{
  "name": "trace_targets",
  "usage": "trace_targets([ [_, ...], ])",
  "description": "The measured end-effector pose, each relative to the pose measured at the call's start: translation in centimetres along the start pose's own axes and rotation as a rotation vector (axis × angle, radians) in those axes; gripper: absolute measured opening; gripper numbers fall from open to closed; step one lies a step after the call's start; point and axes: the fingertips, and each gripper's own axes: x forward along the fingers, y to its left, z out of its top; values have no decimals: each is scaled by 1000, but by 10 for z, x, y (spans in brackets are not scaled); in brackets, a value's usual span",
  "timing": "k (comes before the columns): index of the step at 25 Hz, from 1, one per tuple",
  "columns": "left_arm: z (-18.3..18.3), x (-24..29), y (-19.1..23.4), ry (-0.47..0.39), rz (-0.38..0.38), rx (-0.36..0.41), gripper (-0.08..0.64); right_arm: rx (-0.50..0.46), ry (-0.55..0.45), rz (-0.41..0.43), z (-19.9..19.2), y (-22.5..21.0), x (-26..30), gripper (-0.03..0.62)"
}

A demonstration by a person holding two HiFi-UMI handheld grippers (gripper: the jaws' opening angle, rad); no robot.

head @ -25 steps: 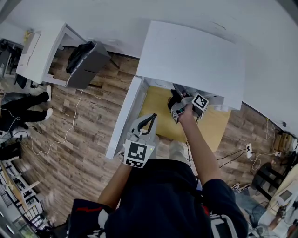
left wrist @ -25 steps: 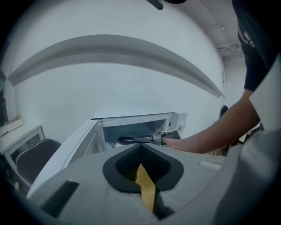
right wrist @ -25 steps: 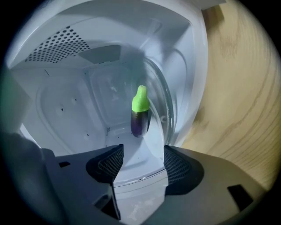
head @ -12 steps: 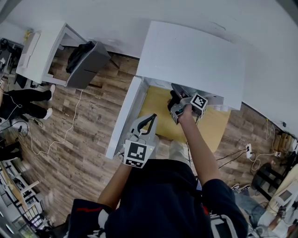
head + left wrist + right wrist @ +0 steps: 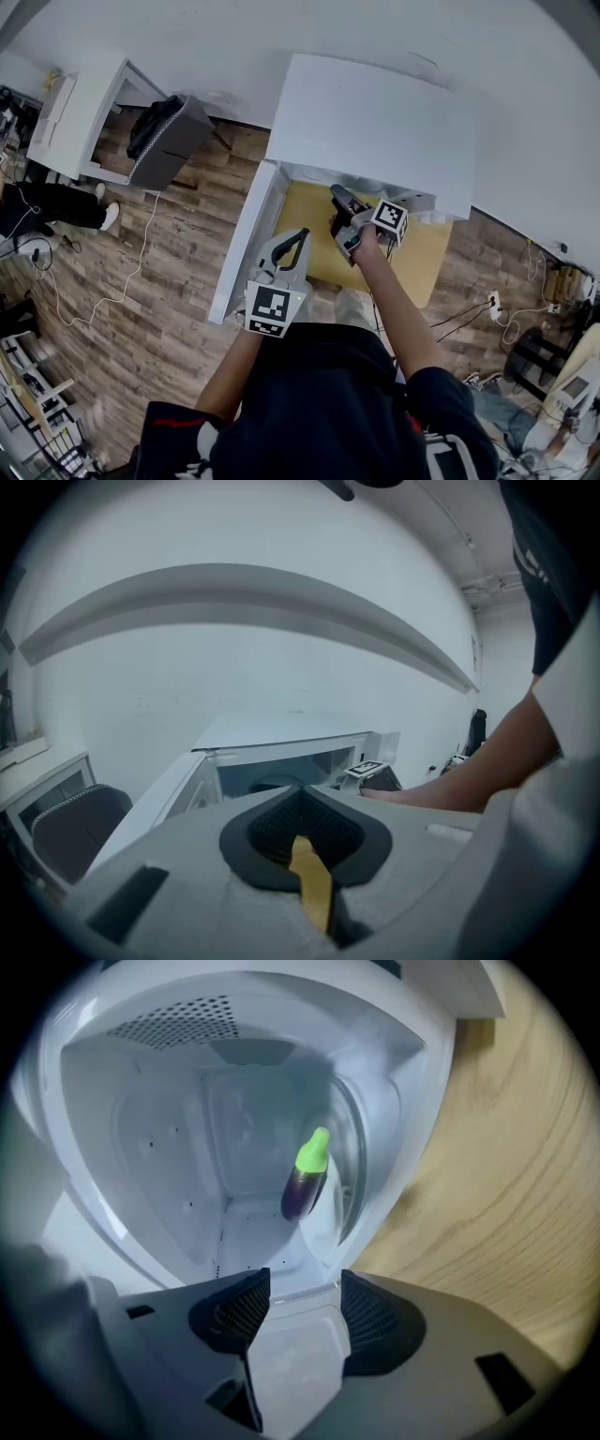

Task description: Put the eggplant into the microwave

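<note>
The white microwave [image 5: 375, 122] stands on a yellow wooden table [image 5: 427, 258] with its door [image 5: 246, 242] swung open to the left. In the right gripper view the purple eggplant [image 5: 305, 1177], with its green cap upward, lies inside on the glass turntable [image 5: 349, 1171]. My right gripper [image 5: 298, 1302] sits at the oven's mouth [image 5: 339, 211]; its jaws are closing with nothing between them, and the eggplant lies well beyond them. My left gripper [image 5: 298, 239] hangs back by the door's near end, its pads together [image 5: 302, 832]. The head view hides the eggplant.
A white desk [image 5: 70, 117] with a grey chair [image 5: 169, 141] and dark cloth stands at the upper left on the wood floor. Cables [image 5: 141, 253] trail across the floor. A person's legs [image 5: 56, 206] lie at the left edge. A power strip [image 5: 489, 302] lies right.
My right gripper has shifted slightly at the microwave's mouth and rolled a little. The left gripper has kept still. The legs at the left edge have moved.
</note>
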Motion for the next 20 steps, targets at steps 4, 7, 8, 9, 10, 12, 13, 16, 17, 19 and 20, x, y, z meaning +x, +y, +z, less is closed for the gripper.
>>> trace_targets([
  [4, 12, 0, 4, -33, 9, 2, 14, -156, 62, -49, -16, 15, -15, 123],
  [7, 20, -1, 9, -54, 19, -4, 14, -277, 104, -60, -29, 34, -27, 57],
  [8, 22, -3, 11, -59, 24, -4, 14, -310, 123, -58, -34, 40, -32, 44],
  [9, 25, -4, 12, -64, 30, -1, 14, -340, 140, -48, -38, 48, -37, 32],
  [10, 28, -5, 13, -70, 36, 2, 14, -368, 154, -31, -41, 57, -43, 27],
  [12, 36, -5, 16, -86, 46, 6, 14, -424, 162, 9, -42, 78, -54, 20],
  [13, 40, -6, 18, -93, 51, 8, 14, -455, 162, 27, -42, 89, -60, 18],
  [16, 48, -5, 22, -99, 63, 12, 14, -579, 159, 58, -43, 116, -75, 14],
  [17, 51, -6, 23, -102, 66, 13, 14, -628, 156, 63, -44, 124, -79, 14],
  [19, 59, -7, 25, -114, 72, 17, 14, -727, 143, 76, -45, 142, -87, 12],
  [20, 63, -8, 25, -120, 76, 20, 14, -777, 133, 86, -45, 153, -91, 12],
])
